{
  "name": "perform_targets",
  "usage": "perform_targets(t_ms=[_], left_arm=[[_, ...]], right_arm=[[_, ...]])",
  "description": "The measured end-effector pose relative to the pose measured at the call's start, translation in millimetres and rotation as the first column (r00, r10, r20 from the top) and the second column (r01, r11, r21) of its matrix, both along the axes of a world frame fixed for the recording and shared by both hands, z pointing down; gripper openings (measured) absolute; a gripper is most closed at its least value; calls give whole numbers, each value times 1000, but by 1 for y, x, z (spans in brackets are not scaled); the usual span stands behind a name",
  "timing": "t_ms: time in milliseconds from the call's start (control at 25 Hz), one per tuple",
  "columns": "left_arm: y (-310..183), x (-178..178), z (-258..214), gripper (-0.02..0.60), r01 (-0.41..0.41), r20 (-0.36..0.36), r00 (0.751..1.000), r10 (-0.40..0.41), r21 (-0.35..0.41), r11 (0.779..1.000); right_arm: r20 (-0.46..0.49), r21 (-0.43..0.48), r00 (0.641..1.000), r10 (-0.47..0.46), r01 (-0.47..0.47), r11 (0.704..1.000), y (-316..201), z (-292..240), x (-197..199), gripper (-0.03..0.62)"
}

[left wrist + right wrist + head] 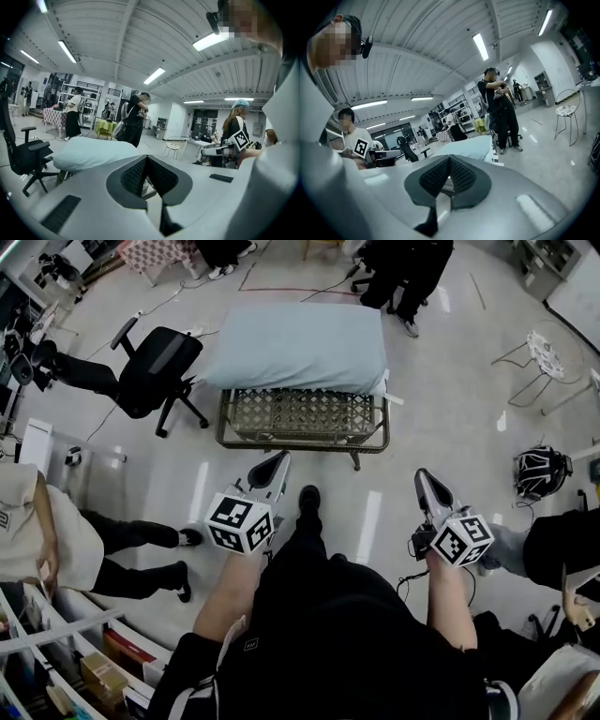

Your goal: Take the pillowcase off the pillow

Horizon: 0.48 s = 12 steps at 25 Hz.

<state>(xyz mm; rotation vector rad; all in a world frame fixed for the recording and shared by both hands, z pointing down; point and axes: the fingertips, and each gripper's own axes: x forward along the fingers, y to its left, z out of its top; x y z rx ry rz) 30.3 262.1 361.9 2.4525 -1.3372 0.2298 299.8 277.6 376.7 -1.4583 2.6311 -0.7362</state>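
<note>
Lying plump on a woven lattice stand (305, 414), smooth pale-blue pillow (295, 348)

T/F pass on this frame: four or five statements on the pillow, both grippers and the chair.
1. The pale blue pillow lies on the woven lattice bench. True.
2. The left gripper is clamped on the pillow. False: its fingers are shut on nothing, short of the bench.
3. The right gripper has its fingers shut and empty. True.
4. In the head view, the black office chair stands right of the bench. False: it stands left of it.
</note>
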Motion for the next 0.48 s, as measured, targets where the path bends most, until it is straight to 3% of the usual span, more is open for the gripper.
perform_targets(t_ms=[480], left_arm=[[-173,-6,-4,-2,-128,-6,992,128,-2,992]], right_arm=[[-49,-6,999,-17,17,1000,-172,-23,-65,9]])
